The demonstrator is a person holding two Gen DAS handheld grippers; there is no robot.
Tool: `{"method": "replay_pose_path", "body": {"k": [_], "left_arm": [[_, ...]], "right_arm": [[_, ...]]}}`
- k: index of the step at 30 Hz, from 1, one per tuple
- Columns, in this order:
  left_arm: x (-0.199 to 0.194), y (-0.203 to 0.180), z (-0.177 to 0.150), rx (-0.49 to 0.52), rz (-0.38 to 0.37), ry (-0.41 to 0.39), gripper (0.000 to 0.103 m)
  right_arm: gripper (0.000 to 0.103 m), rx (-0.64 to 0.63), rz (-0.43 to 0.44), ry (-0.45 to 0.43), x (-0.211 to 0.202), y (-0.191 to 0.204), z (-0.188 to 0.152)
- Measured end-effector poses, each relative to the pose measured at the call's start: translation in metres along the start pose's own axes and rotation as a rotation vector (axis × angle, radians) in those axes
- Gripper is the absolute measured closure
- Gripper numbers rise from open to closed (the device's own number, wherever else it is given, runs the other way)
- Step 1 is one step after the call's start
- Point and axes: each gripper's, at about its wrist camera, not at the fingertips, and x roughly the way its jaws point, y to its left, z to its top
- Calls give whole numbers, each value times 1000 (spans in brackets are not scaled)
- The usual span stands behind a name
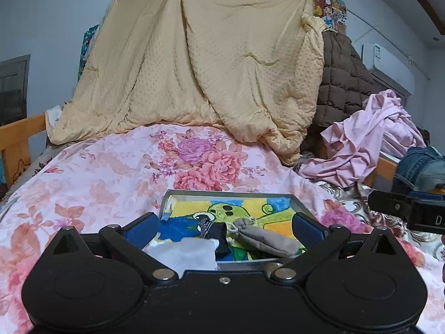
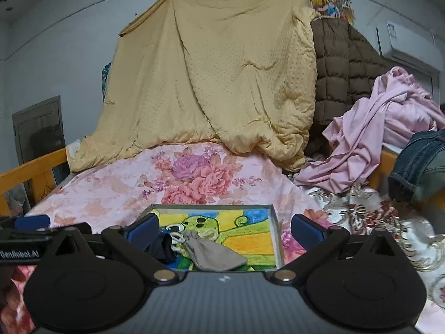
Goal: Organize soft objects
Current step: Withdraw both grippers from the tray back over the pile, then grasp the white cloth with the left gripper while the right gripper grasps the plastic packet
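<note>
A shallow grey tray [image 1: 230, 193] with a bright cartoon picture on its floor lies on the floral bedspread [image 1: 111, 172]. Inside it are a grey sock [image 1: 267, 239], a dark sock with a striped cuff [image 1: 217, 232] and a white sock [image 1: 183, 256] at the near edge. My left gripper [image 1: 226, 226] hangs open over the tray's near side, nothing between its blue pads. In the right wrist view the tray [image 2: 278, 233] holds the grey sock [image 2: 214, 253] and the dark sock [image 2: 164, 247]. My right gripper [image 2: 225, 228] is open and empty above them.
A yellow quilt [image 1: 211, 64] hangs at the bed's far end beside a brown padded coat [image 1: 342, 83]. Crumpled pink clothes [image 1: 370, 139] and jeans [image 1: 420, 167] pile up on the right. Wooden bed rails [image 1: 19, 136] run along the left side.
</note>
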Motion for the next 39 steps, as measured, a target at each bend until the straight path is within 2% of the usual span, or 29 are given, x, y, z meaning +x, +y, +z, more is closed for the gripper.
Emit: {"method": "replay_pose_path", "body": {"k": [7, 13, 18, 22, 26, 31, 34, 39], "left_arm": [[-40, -3, -20, 9, -16, 31, 1], [-62, -3, -37, -16, -49, 76, 1], [-74, -4, -50, -11, -46, 129, 1], [-75, -6, -60, -10, -42, 174, 1], [-72, -7, -69, -11, -43, 230, 1], [-61, -7, -80, -23, -43, 340, 1], [-56, -4, -87, -26, -47, 382, 1], [-54, -5, -89, -16, -18, 393, 1]], "right_arm": [[0, 48, 7, 49, -30, -7, -21], [0, 75, -7, 89, -47, -7, -37], [0, 100, -24, 133, -59, -9, -49], [0, 127, -33, 180, -61, -12, -58], [0, 216, -1, 262, -52, -22, -69], [0, 304, -11, 321, -44, -34, -78], [0, 310, -21, 340, -41, -33, -81], [0, 284, -30, 375, -38, -28, -84]]}}
